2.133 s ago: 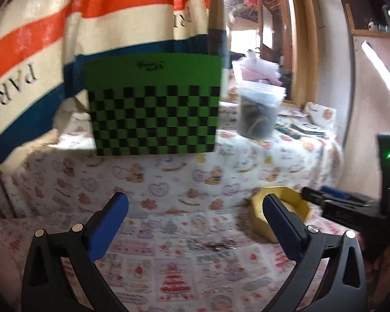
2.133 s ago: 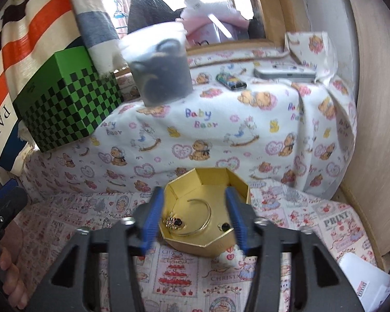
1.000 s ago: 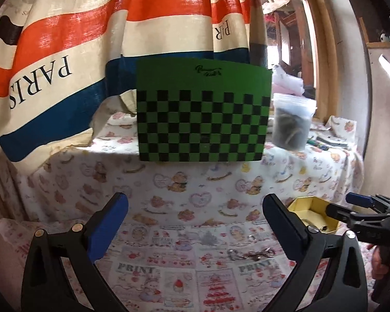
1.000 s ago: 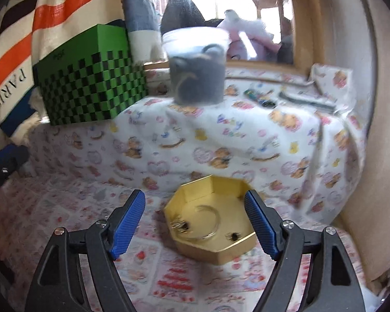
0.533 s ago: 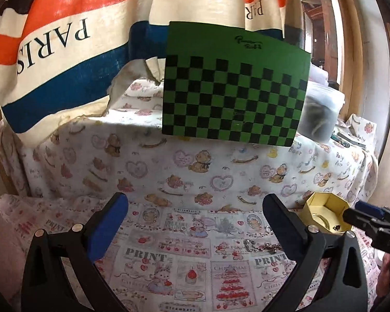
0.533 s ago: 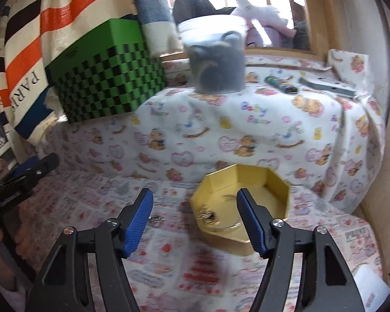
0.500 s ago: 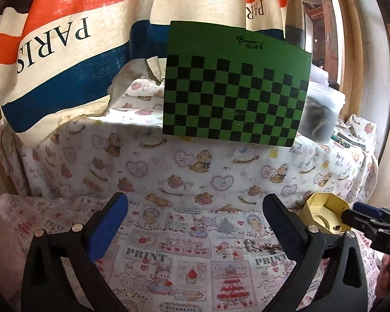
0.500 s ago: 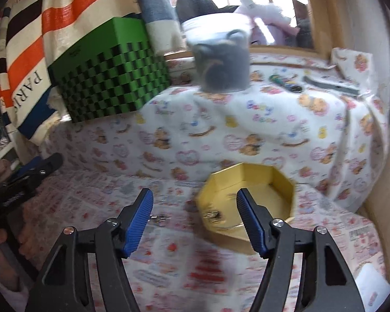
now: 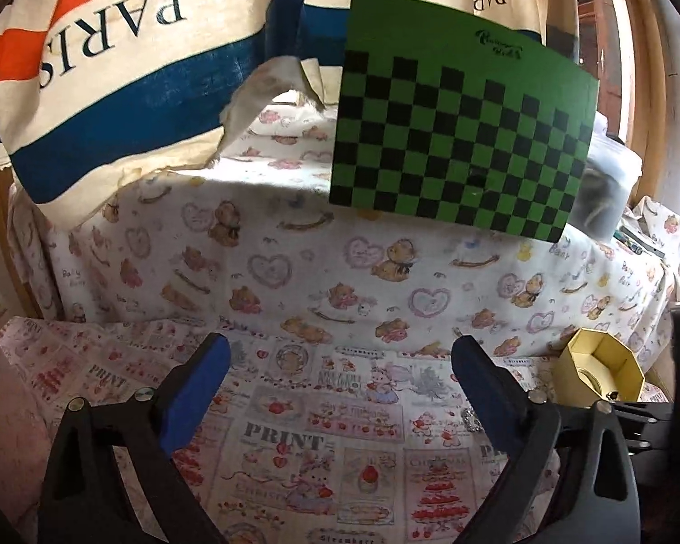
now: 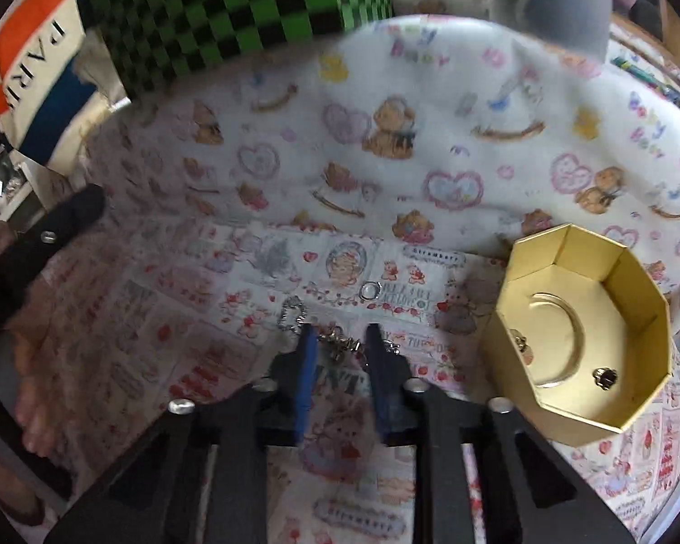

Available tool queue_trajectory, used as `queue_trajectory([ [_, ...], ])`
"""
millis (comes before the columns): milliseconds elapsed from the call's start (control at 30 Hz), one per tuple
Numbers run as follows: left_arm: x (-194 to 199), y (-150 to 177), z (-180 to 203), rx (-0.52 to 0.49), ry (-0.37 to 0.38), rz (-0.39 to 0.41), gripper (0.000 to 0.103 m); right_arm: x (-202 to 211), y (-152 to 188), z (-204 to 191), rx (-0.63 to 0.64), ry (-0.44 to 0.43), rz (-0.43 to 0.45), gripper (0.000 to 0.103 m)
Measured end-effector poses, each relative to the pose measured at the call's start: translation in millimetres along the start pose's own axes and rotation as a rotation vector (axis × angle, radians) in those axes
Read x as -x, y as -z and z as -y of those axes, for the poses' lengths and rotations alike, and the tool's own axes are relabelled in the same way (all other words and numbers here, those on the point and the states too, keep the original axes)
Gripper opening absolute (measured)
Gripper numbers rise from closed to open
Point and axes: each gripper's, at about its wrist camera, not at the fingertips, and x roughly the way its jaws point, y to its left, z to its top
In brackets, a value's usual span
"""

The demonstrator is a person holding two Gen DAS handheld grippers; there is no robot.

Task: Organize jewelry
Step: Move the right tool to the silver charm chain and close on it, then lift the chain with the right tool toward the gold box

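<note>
A gold octagonal box (image 10: 585, 335) sits on the printed cloth at the right, with a bangle and small pieces inside; it also shows in the left wrist view (image 9: 600, 369). A silver chain (image 10: 335, 337) lies on the cloth, its looped end (image 10: 292, 313) to the left. My right gripper (image 10: 337, 340) is low over the chain, jaws narrowed with the chain between the tips, a gap still showing. A small silver ring (image 10: 370, 291) lies just beyond. My left gripper (image 9: 340, 362) is wide open and empty above the cloth.
A green-and-black checkered box (image 9: 458, 136) stands on the raised, bear-print-covered ledge behind. A clear tub (image 10: 548, 0) stands to its right. A striped PARIS cloth (image 9: 127, 59) hangs at the back left. A wooden wall borders the right side.
My right gripper has moved left from the gold box, dropped low over the chain and narrowed its jaws. My left gripper has swung left and stayed open.
</note>
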Motion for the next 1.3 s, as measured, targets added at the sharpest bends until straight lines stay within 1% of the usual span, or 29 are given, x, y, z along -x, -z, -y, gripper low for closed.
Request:
queue_trajectory([
  [100, -3, 1, 3, -0.018, -0.005, -0.004, 0.096, -9, -2, -7, 0.030, 0.030, -0.002, 0.019],
  [233, -3, 3, 8, -0.042, 0.004, 0.003, 0.096, -20, -5, -10, 0.031, 0.035, -0.029, 0.017],
  [267, -2, 3, 10, -0.050, 0.003, 0.010, 0.096, -21, -5, -10, 0.023, 0.033, -0.032, 0.014],
  [300, -1, 4, 11, -0.058, 0.003, 0.019, 0.096, -23, -5, -10, 0.015, 0.032, -0.036, 0.009],
  [400, 3, 4, 16, -0.077, 0.020, 0.033, 0.096, -13, -2, -10, 0.024, 0.027, -0.010, 0.006],
  [533, 4, 5, 23, -0.100, 0.037, 0.031, 0.096, 14, 1, -6, 0.024, 0.013, 0.026, 0.006],
  [567, 4, 6, 25, -0.108, 0.041, 0.030, 0.096, 20, 1, -5, 0.020, 0.005, 0.033, 0.004],
  [667, 2, 7, 31, -0.134, 0.060, 0.020, 0.096, 42, 6, 4, 0.004, 0.004, 0.073, 0.004],
  [800, 3, 9, 39, -0.147, 0.104, -0.002, 0.096, 52, 14, 20, -0.027, -0.003, 0.100, 0.004],
  [867, 5, 10, 43, -0.152, 0.113, -0.005, 0.096, 51, 18, 27, -0.037, -0.011, 0.090, 0.004],
  [1000, 5, 12, 48, -0.158, 0.096, -0.007, 0.096, 40, 23, 27, -0.029, 0.005, 0.080, 0.004],
  [1100, 2, 13, 44, -0.150, 0.088, -0.012, 0.096, 28, 22, 24, -0.042, -0.042, 0.048, 0.005],
  [1133, 1, 13, 43, -0.147, 0.084, -0.013, 0.096, 27, 22, 23, -0.039, -0.042, 0.043, 0.005],
  [1233, 1, 11, 38, -0.129, 0.083, -0.011, 0.096, 24, 23, 17, -0.020, -0.031, 0.040, 0.011],
  [1267, 1, 11, 36, -0.123, 0.086, -0.012, 0.096, 23, 23, 16, -0.020, -0.032, 0.037, 0.017],
  [1300, 1, 11, 35, -0.117, 0.089, -0.012, 0.096, 22, 23, 15, -0.021, -0.031, 0.036, 0.026],
])
